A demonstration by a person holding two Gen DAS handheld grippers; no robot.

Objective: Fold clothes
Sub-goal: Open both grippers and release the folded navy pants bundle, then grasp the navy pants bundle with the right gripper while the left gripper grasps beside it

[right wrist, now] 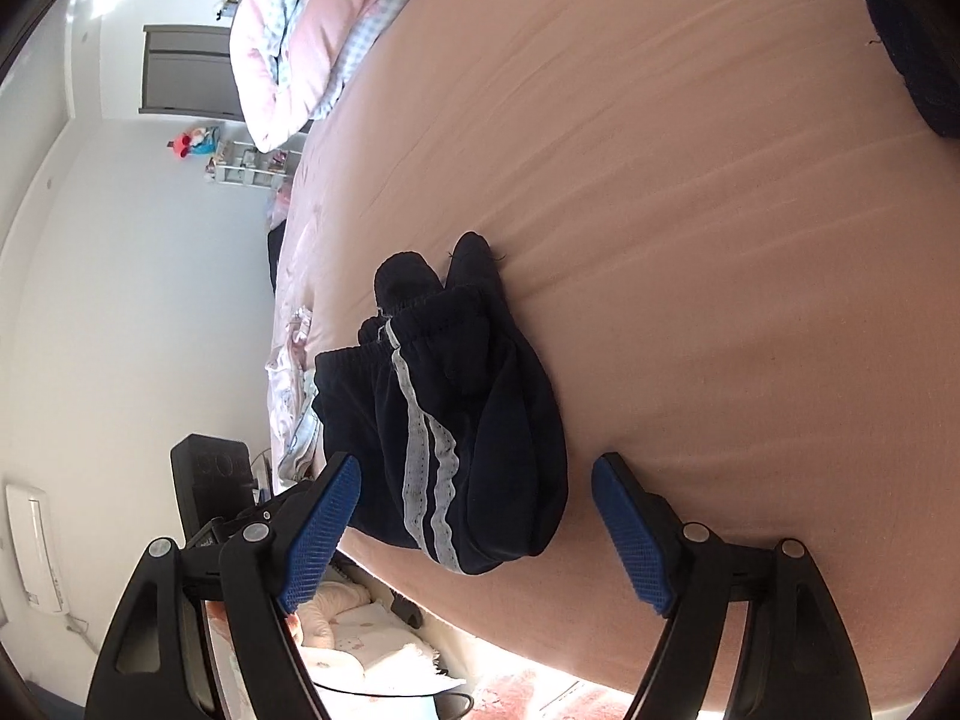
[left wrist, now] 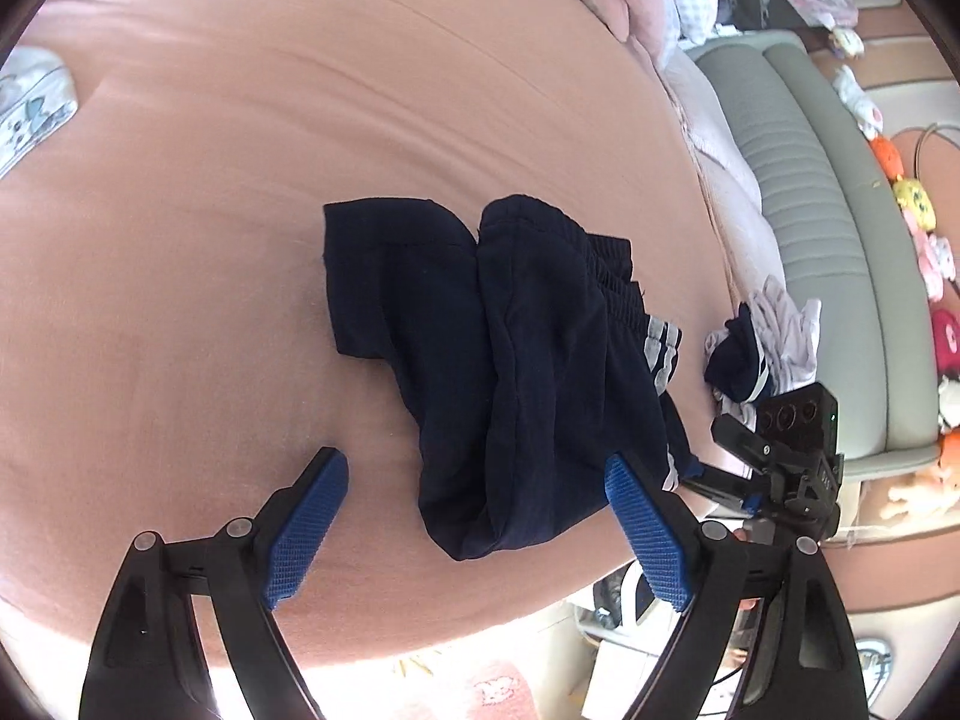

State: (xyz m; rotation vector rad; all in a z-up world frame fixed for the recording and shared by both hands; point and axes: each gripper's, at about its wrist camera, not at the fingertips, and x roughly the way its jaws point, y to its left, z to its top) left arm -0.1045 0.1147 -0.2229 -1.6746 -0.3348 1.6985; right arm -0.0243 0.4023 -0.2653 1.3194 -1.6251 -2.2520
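Observation:
Navy shorts (left wrist: 510,372) with white lace side stripes lie folded and bunched on the pink bed sheet (left wrist: 240,180), near the bed's edge. My left gripper (left wrist: 474,468) stands open just above their near end; its blue pads (left wrist: 306,534) are wide apart and press on nothing. The right wrist view shows the same shorts (right wrist: 456,420) from the striped side. There my right gripper (right wrist: 477,468) is open too, one pad on each side of the cloth and clear of it. The right gripper's camera housing (left wrist: 792,420) shows at the right of the left wrist view.
A small heap of white and navy clothes (left wrist: 774,330) lies at the bed's edge. A pink quilt (right wrist: 288,48) is piled at the head of the bed. A grey padded bench (left wrist: 828,228) with plush toys (left wrist: 912,198) runs alongside. Another dark garment (right wrist: 912,30) lies further across the sheet.

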